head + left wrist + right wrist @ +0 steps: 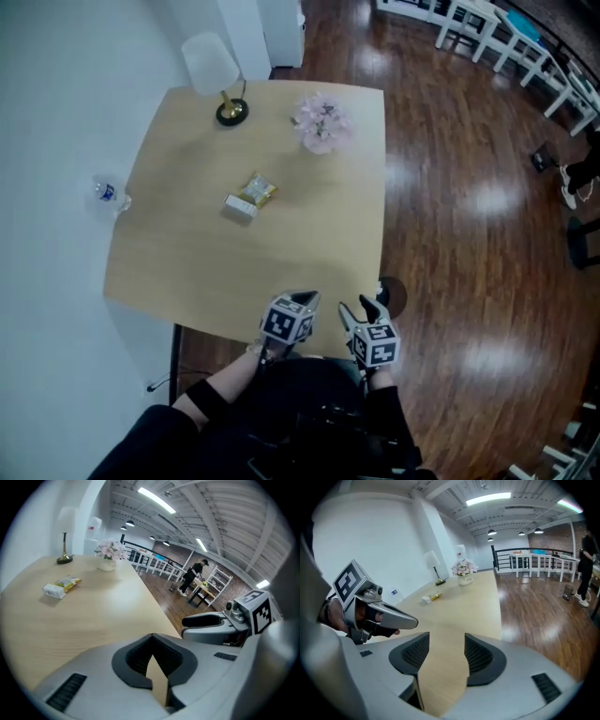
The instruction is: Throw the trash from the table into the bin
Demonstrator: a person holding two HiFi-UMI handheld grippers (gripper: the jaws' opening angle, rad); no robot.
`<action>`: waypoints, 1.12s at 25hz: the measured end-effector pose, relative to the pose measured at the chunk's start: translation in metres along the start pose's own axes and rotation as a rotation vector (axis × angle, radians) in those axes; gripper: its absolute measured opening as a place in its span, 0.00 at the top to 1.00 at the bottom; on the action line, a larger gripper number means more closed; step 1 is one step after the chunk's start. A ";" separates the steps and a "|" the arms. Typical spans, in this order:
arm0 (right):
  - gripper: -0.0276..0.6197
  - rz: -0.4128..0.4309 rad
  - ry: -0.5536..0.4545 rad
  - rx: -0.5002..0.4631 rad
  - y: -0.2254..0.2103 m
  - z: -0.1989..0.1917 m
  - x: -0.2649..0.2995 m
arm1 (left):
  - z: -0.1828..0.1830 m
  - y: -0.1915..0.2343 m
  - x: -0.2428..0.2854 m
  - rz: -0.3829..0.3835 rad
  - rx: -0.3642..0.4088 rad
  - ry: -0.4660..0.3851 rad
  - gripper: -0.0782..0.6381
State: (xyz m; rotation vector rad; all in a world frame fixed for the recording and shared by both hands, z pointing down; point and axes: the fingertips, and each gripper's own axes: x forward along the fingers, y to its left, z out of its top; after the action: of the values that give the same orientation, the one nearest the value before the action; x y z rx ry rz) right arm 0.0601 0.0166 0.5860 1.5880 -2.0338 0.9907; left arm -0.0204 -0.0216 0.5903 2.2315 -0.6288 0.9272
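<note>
Two pieces of trash are lying near the middle of the table point(178, 262), touching or nearly so: one white packet point(240, 206) and one yellow wrapper point(259, 191), the wrapper sitting on the side nearer the lamp point(216, 75). Both are resting well short of the lamp, toward the person, with bare wood showing all round them. One pot of pink flowers point(322, 122) is standing just right of the lamp, near the same far edge.

Two grippers are hovering at the table edge opposite the lamp, well apart from the trash. The left gripper point(306, 299) point(150, 637) is showing its jaws pinched together at the tips with nothing between them. The right gripper point(369, 307) point(446, 638) is holding its jaws apart and empty, with only tabletop showing through the gap. The stretch of wood between the grippers and the trash is lying open.

Facing the lamp, the light-wood top is sitting with its left side close to a white wall point(56, 141), and its right edge is giving onto dark, glossy plank floor point(469, 234). Far right of the lamp, several white chairs point(487, 28) are standing by a black railing point(525, 555), and one person point(190, 576) is standing far across the floor.
</note>
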 end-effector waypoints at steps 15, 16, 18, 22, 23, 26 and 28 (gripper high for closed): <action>0.58 0.111 0.094 -0.244 0.110 0.070 0.138 | -0.003 0.157 -0.065 0.109 -0.219 -0.136 0.88; 0.58 0.115 0.099 -0.262 0.115 0.077 0.150 | -0.002 0.166 -0.068 0.114 -0.235 -0.142 0.88; 0.58 0.121 0.099 -0.297 0.127 0.094 0.179 | 0.000 0.189 -0.073 0.126 -0.256 -0.151 0.88; 0.58 0.121 0.084 -0.375 0.147 0.130 0.236 | 0.007 0.234 -0.082 0.154 -0.277 -0.171 0.88; 0.58 0.121 0.082 -0.395 0.151 0.139 0.247 | 0.008 0.242 -0.084 0.159 -0.283 -0.173 0.88; 0.58 0.117 0.077 -0.448 0.161 0.163 0.276 | 0.011 0.261 -0.088 0.169 -0.301 -0.180 0.88; 0.58 0.110 0.080 -0.472 0.164 0.174 0.294 | 0.011 0.269 -0.089 0.171 -0.312 -0.182 0.88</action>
State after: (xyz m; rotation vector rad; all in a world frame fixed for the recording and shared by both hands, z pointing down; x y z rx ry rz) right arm -0.1599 -0.2903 0.6152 1.1815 -2.1167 0.5386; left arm -0.2411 -0.1981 0.6171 2.0162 -0.9890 0.6573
